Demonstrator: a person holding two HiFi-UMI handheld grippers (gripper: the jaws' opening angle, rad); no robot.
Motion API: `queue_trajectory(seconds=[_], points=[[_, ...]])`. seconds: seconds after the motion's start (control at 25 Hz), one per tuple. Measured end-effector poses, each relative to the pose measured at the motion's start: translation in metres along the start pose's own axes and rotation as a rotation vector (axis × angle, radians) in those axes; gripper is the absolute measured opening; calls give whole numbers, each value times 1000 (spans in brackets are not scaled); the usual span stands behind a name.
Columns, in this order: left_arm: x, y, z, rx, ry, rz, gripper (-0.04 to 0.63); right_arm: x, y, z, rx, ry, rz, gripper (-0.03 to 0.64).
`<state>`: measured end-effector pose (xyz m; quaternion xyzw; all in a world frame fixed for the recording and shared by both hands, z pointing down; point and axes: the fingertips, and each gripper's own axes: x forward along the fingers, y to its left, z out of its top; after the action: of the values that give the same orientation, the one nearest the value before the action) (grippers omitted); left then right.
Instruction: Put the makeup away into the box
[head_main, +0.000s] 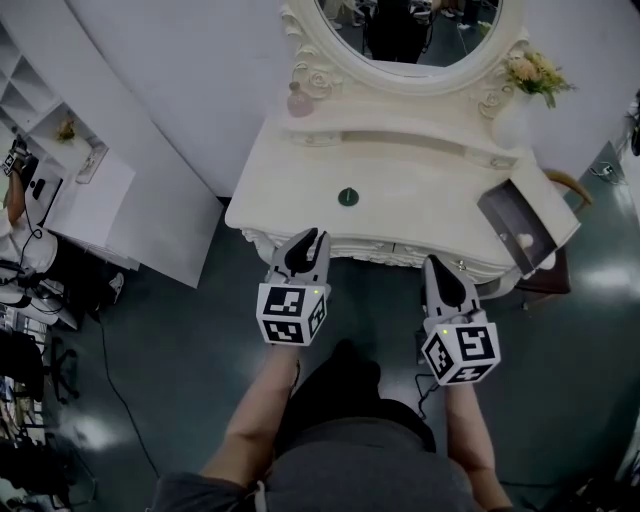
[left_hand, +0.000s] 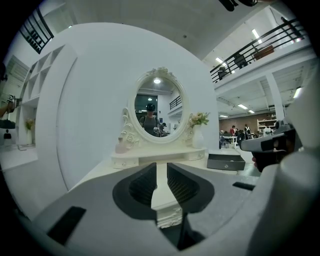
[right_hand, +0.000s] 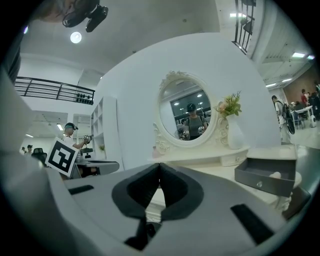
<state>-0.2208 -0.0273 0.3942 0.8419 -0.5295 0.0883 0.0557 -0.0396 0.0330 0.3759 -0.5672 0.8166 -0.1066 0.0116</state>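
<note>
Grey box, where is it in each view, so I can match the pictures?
Head view: box on the right end of the table.
Left gripper view: box right of centre, mid-height.
Right gripper view: box at lower right.
Shared landmark: oval mirror, left of the box in every view.

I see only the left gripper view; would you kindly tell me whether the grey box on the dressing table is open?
Observer: Yes, the grey box is open on top, with a small pale item inside.
Operator: Is any makeup lying loose?
Observer: One small dark round item sits on the tabletop, ahead of the left tool.
Operator: And the right tool?
Observer: The right tool is shut and empty.
</note>
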Motion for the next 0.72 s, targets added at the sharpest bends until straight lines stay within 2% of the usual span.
queue_trajectory(seconds=[0.24,0.72], points=[[19,2,-2,-6,7,6,104,5,-8,0,29,-2,-8,5],[80,22,-9,7,46,-4,132,52,-33,15,14,-6,-34,5]])
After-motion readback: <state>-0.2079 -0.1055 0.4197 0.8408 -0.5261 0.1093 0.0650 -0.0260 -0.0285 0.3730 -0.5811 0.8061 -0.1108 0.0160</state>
